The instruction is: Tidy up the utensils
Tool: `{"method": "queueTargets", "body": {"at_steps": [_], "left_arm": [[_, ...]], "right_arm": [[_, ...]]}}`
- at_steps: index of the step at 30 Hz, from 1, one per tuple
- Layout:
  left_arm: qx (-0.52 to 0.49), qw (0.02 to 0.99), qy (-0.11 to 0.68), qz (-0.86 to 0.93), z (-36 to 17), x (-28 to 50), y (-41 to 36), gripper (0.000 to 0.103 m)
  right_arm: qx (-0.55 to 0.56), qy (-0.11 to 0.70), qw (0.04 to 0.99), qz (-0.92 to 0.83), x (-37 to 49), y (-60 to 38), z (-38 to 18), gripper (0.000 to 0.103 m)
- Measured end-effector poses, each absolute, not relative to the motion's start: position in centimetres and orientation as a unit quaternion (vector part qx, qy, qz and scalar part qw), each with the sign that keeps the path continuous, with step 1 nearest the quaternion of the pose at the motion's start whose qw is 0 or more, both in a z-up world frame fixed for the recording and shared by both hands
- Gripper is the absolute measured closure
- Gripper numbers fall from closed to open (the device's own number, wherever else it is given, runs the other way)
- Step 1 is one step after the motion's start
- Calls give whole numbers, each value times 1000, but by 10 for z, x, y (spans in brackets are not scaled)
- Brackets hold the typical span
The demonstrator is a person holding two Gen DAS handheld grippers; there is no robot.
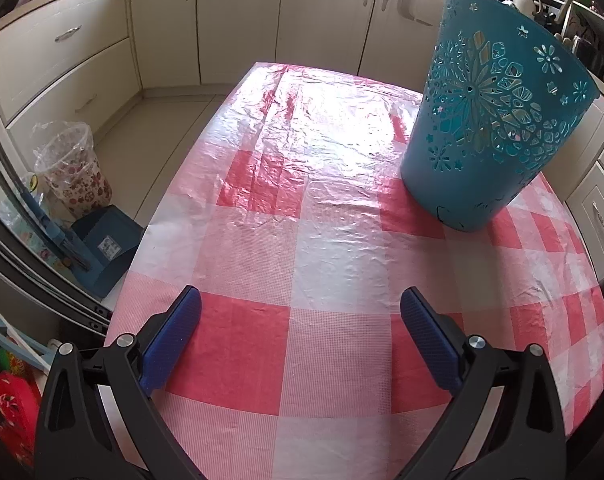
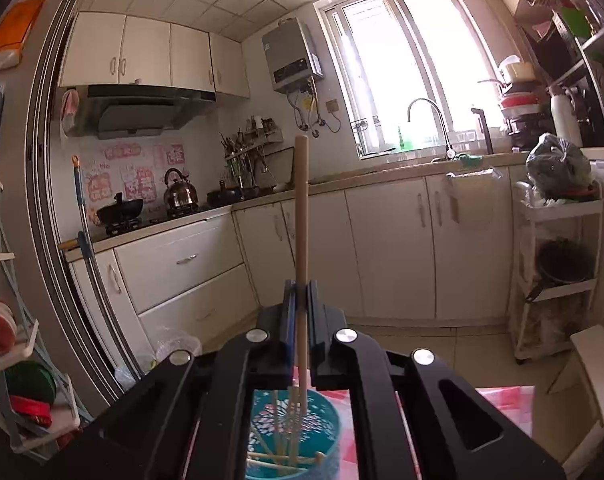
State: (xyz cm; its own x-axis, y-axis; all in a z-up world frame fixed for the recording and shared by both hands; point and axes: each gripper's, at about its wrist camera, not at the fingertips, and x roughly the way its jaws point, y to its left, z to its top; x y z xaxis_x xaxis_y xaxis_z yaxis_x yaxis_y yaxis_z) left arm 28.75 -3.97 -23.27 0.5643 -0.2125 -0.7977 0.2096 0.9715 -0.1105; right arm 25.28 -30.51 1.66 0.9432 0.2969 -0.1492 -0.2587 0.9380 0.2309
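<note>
A teal plastic basket with cut-out flower patterns stands on the red-and-white checked tablecloth at the far right. My left gripper hovers open over the cloth, nothing between its blue pads. In the right wrist view my right gripper is shut on a wooden chopstick held upright, its lower end reaching down into the basket just below. Several more chopsticks lie inside that basket.
Cream kitchen cabinets run behind the table. A lined waste bin and a blue dustpan sit on the floor to the left. A white trolley and a sink faucet are at the right.
</note>
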Motion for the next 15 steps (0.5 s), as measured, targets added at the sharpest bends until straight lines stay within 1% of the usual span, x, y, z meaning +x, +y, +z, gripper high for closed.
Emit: {"method": "queueTargets", "body": {"at_steps": [3, 6, 12, 13, 15], "left_arm": [[-9, 885, 449, -121, -232, 287, -37, 8], [-13, 885, 448, -123, -232, 287, -36, 8], [-15, 885, 448, -124, -232, 287, -36, 8], [-15, 886, 448, -124, -232, 287, -36, 8], [-14, 885, 448, -123, -232, 287, -36, 8]], "right_arm": [[141, 120, 972, 146, 265, -290, -9, 97], [113, 149, 973, 134, 277, -269, -36, 97], [74, 211, 966, 127, 289, -255, -68, 97], [74, 230, 962, 128, 292, -254, -73, 95], [74, 241, 960, 124, 291, -255, -77, 72]]}}
